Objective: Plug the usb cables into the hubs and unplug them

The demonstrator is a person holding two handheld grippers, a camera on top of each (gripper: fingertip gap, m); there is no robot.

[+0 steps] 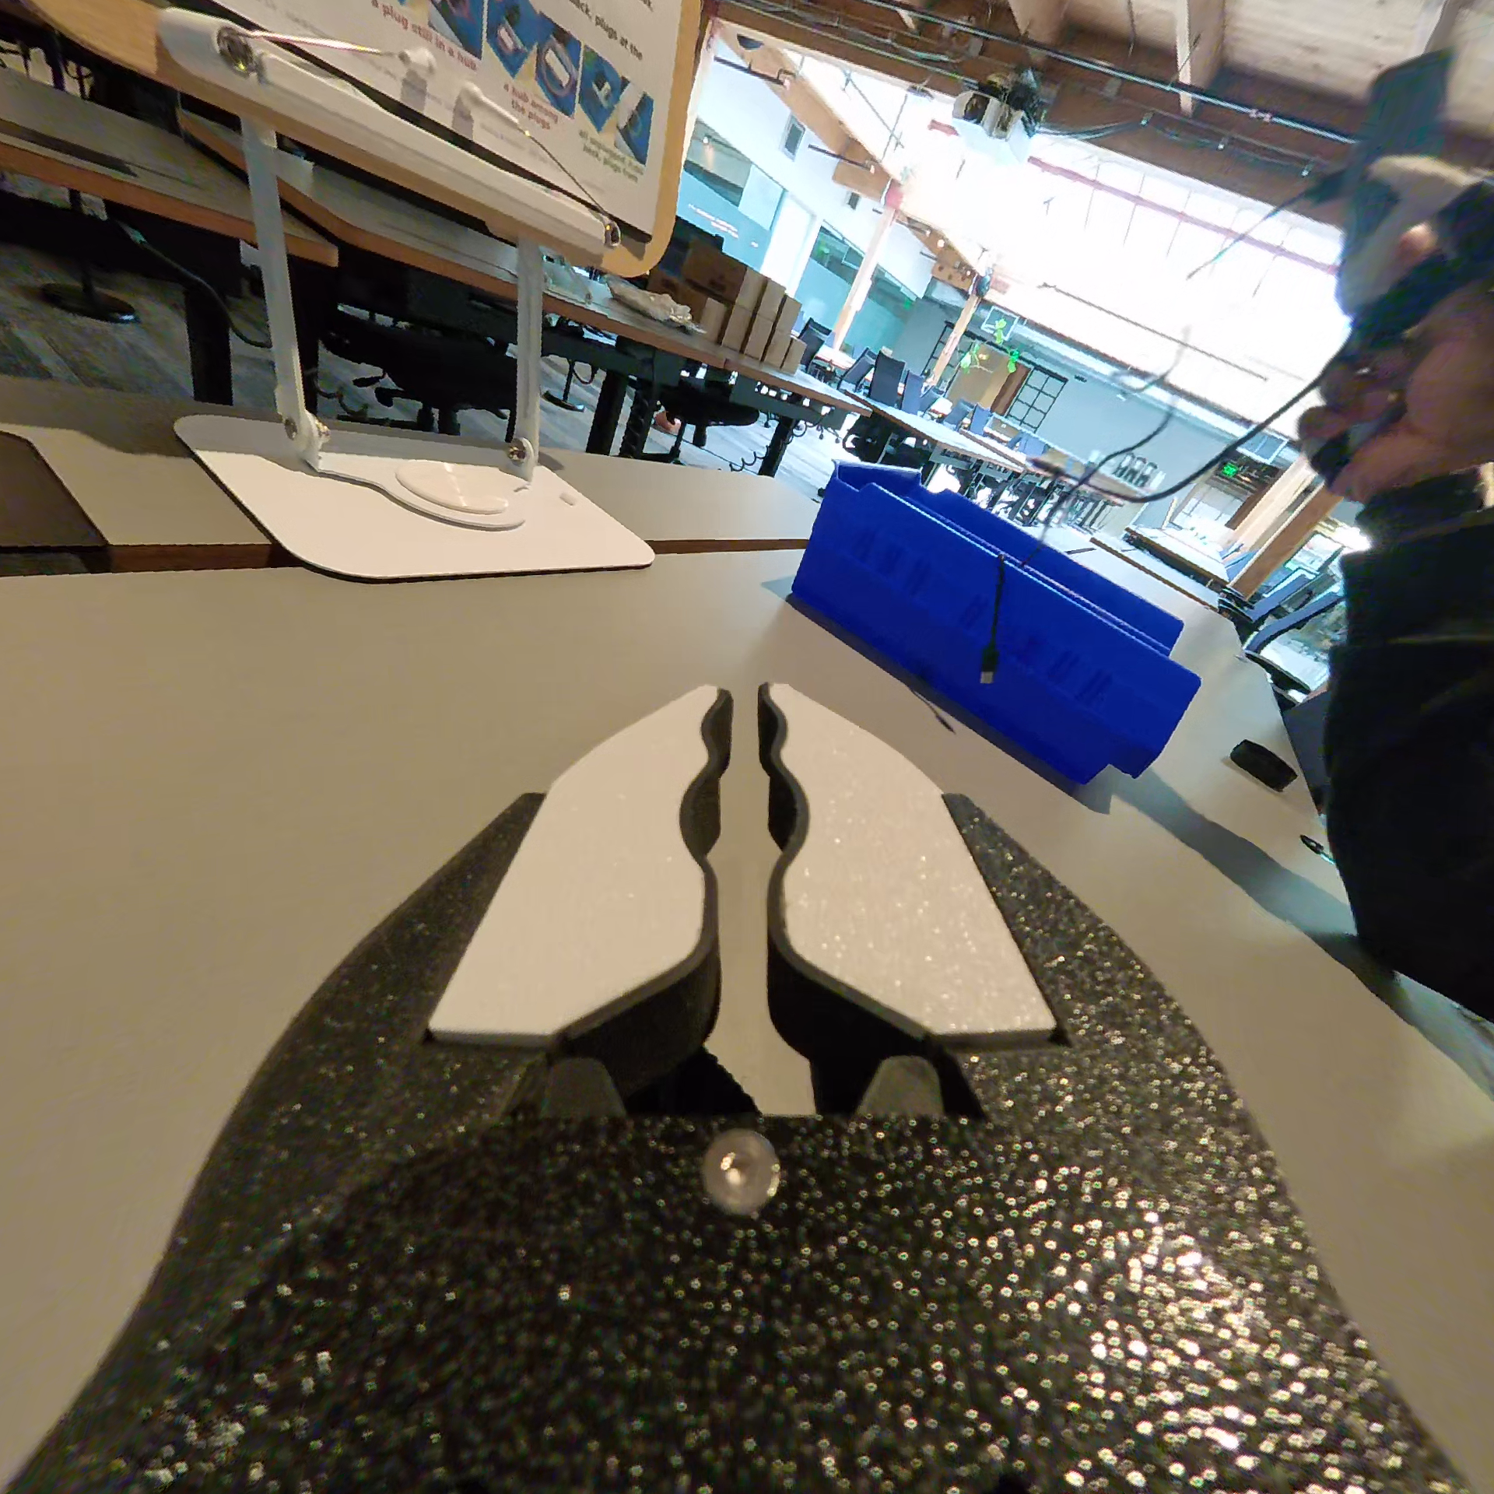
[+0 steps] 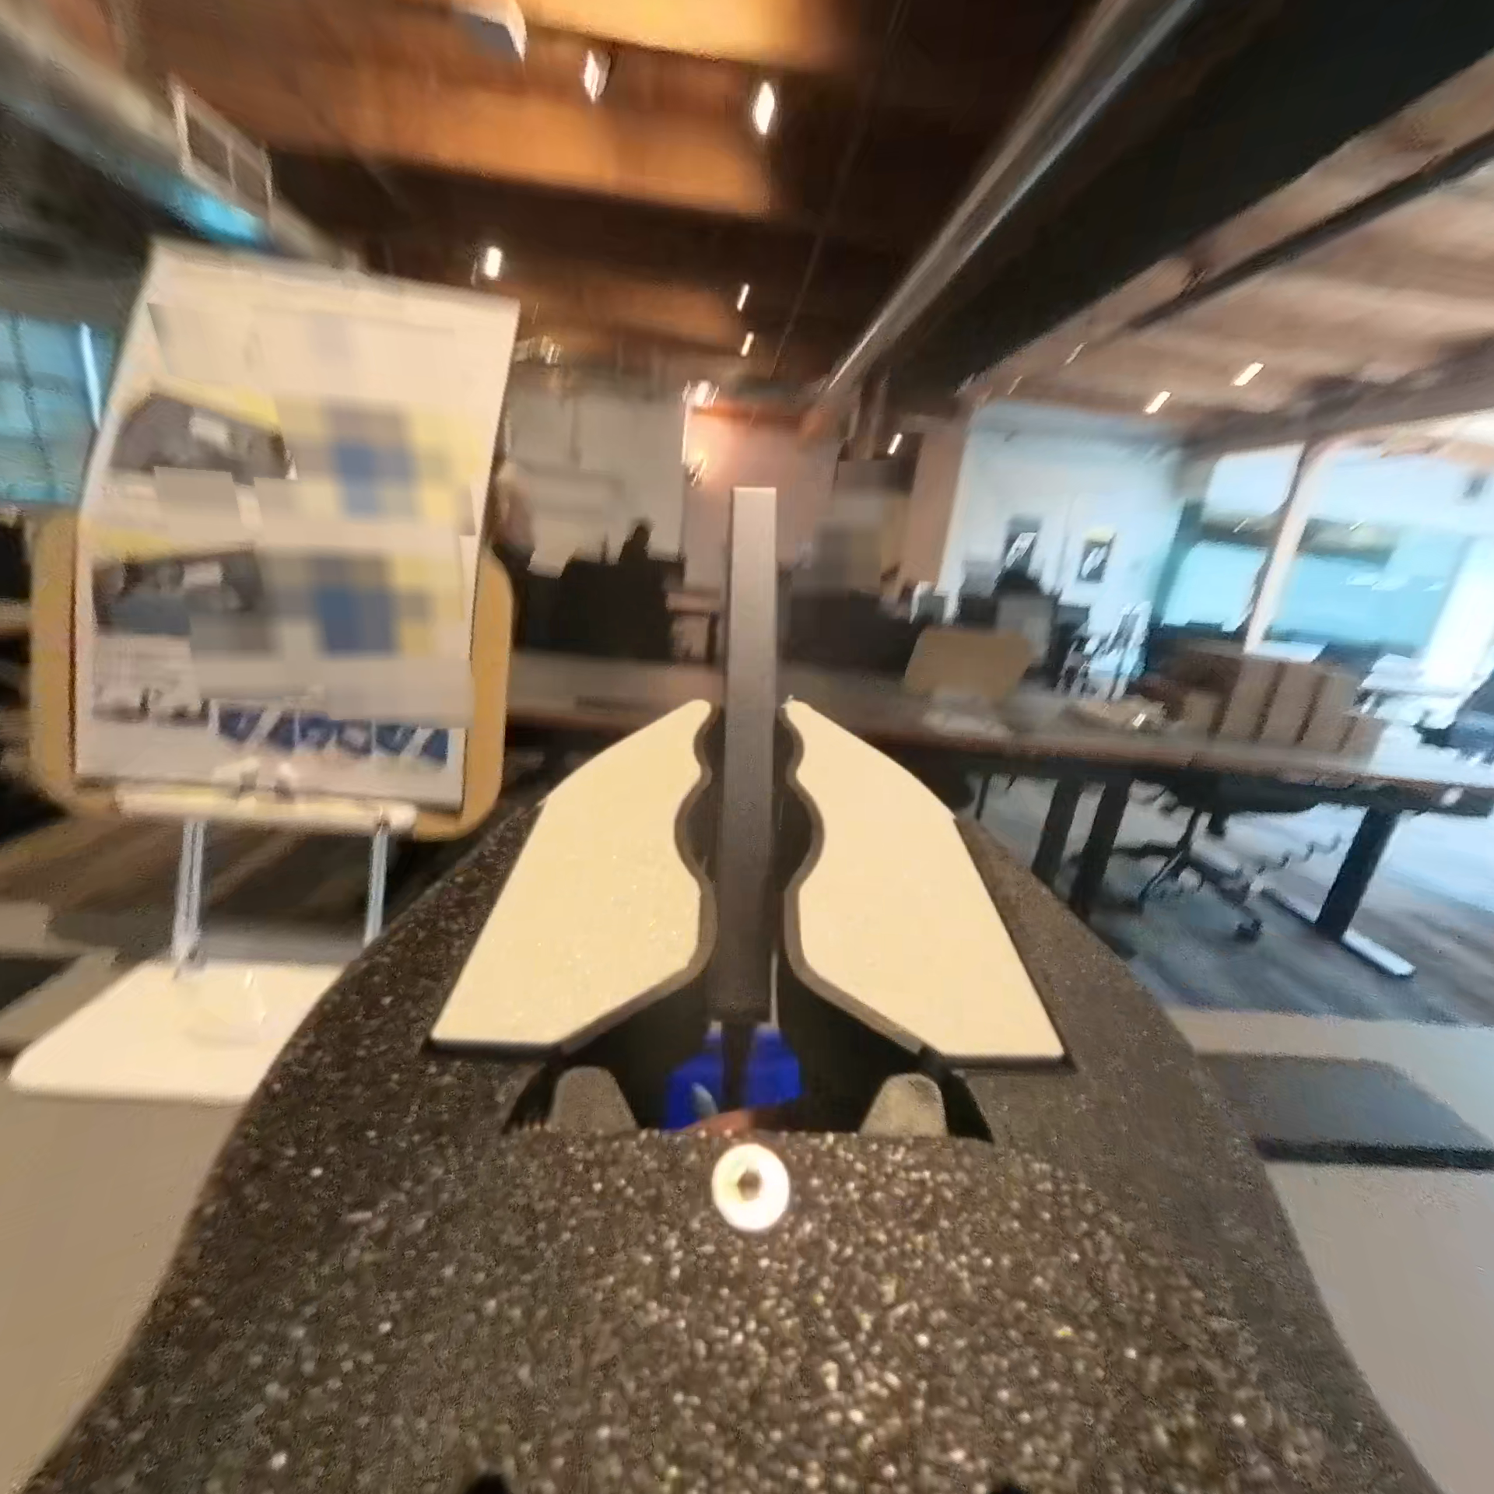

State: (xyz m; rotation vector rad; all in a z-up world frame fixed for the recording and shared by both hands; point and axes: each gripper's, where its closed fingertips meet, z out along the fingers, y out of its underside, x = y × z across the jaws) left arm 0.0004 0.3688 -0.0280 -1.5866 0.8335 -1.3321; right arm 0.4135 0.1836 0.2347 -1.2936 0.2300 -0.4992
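Note:
My left gripper is shut and empty, low over the grey table. My right gripper is shut on a slim black USB hub, seen edge-on and sticking out past the fingertips, raised well above the table. In the left wrist view a thin black cable hangs from the person's hand at the upper right. Its plug dangles free in front of the blue bins. A bit of blue bin shows below the right gripper's fingers.
A white stand holding an instruction board is at the table's far left; it is blurred in the right wrist view. A small black object lies by the right edge. A dark mat lies to the right.

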